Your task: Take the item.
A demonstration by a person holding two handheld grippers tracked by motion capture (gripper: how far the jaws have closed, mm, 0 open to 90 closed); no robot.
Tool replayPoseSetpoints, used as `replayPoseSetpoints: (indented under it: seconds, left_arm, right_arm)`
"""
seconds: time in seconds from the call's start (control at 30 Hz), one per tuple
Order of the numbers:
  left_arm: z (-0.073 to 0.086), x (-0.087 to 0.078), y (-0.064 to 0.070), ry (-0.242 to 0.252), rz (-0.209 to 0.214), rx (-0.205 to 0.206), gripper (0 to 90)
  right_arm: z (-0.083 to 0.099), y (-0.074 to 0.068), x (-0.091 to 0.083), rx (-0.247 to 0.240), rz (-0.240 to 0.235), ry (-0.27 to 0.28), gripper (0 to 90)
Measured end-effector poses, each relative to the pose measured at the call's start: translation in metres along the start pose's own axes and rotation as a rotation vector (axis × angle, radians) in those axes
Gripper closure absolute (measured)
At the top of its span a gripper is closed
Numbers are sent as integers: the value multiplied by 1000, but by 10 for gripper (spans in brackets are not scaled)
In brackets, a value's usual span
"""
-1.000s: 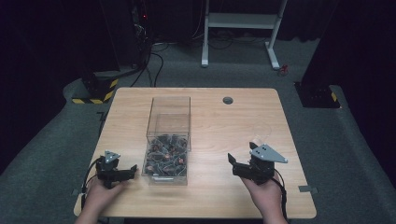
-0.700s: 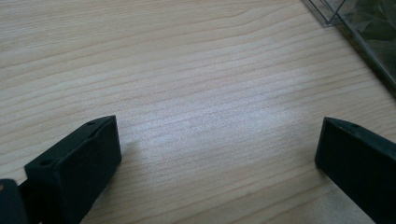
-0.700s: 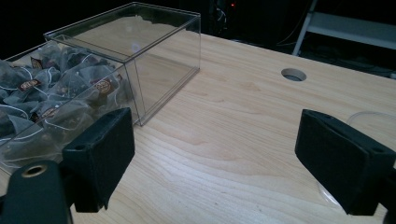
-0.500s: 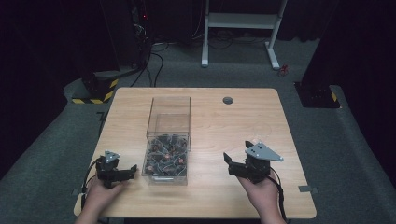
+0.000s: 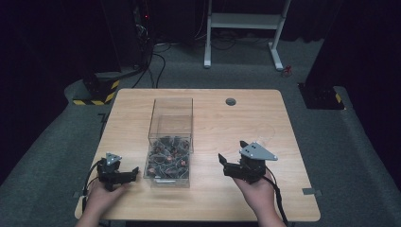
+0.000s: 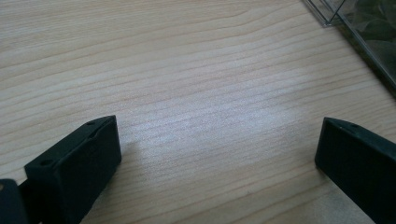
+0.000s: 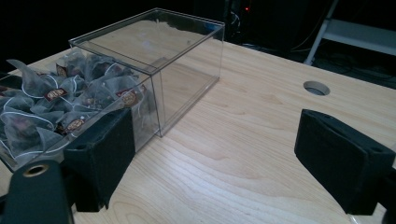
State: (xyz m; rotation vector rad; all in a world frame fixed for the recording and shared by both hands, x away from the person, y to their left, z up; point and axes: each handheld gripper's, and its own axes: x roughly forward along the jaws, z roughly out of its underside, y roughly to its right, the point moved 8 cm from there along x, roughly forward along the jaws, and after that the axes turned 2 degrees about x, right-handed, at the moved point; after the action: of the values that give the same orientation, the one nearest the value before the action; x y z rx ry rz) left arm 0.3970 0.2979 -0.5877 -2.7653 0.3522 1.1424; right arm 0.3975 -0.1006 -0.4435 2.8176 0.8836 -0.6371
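A clear plastic box (image 5: 171, 137) stands on the wooden table (image 5: 227, 123), left of centre. Its near compartment holds several pyramid tea bags (image 5: 168, 161), and its far compartment (image 5: 172, 118) looks empty. My left gripper (image 5: 134, 171) rests low on the table just left of the box, open, jaws toward it. The left gripper view has this gripper (image 6: 217, 135) over bare wood, the box corner (image 6: 355, 28) at top right. My right gripper (image 5: 223, 165) hovers open right of the box. In its own view this gripper (image 7: 215, 140) frames the tea bags (image 7: 56, 107) behind the left jaw.
A round cable hole (image 5: 231, 101) sits near the table's far edge, also visible as the hole (image 7: 316, 87) in the right gripper view. Beyond the table stand a white desk frame (image 5: 246, 23) and a black-and-yellow striped base (image 5: 97, 91) on grey carpet.
My right gripper has drifted left, closer to the box. The left gripper and the box have stayed put.
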Motion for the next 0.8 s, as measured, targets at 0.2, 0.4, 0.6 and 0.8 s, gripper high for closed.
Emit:
replayPoseSetpoints:
  seconds: [0.2, 0.4, 0.6, 0.8]
  left_arm:
    - [0, 0, 0, 0, 0, 0, 5]
    - [0, 0, 0, 0, 0, 0, 5]
    - [0, 0, 0, 0, 0, 0, 5]
    - [0, 0, 0, 1, 0, -1, 5]
  right_arm:
    - [-3, -4, 4, -7, -13, 2, 127]
    - [-7, -12, 8, -11, -32, 4, 129]
    - [-12, -20, 12, -23, -46, 7, 132]
    - [-15, -27, 18, -35, -62, 8, 134]
